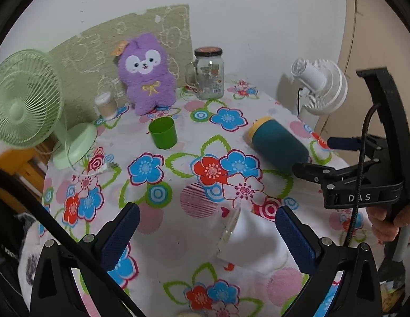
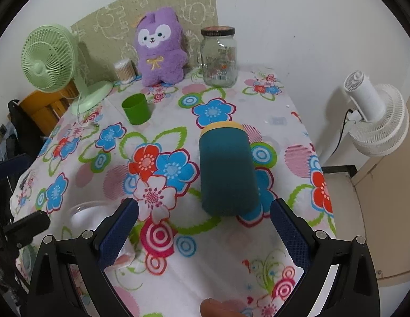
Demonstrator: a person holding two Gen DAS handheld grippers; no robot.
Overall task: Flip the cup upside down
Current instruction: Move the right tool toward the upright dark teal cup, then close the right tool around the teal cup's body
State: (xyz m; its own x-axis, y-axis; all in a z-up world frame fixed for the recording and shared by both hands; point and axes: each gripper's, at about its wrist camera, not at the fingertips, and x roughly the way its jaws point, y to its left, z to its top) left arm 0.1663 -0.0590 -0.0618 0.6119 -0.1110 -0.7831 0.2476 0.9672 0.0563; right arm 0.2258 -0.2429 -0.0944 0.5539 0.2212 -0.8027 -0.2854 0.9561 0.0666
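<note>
**A:** What does the cup look like?

**B:** The teal cup (image 2: 226, 171) is a tall, straight-sided cylinder. It is matte dark teal with a yellow band around one end. It lies on its side on a flowered tablecloth (image 2: 86, 174).

**A:** Where is it compared with the purple plush toy (image 2: 158, 50)?

**B:** The toy sits upright at the back of the table. The cup lies well in front of it and a little to its right, much nearer the camera. A small green cup (image 2: 136, 108) stands upright in front of the toy, to its left and well apart from the teal one.

**A:** Which way does the teal cup point?

**B:** Its long axis runs from front to back, nearly in line with the right gripper's fingers. The yellow-banded end points away towards the toy's end of the table. The plain teal end faces the camera. I cannot tell which end is the mouth.

**A:** And the grippers?

**B:** The right gripper (image 2: 205, 211) has its jaws spread wide and holds nothing. The cup's near end sits about level with the fingertips, closer to the right finger, and neither finger touches it. The left gripper (image 1: 207, 211) is also spread wide and empty. It hovers in front of the toy, above a clear glass object (image 1: 228, 229) lying on the cloth.
</note>
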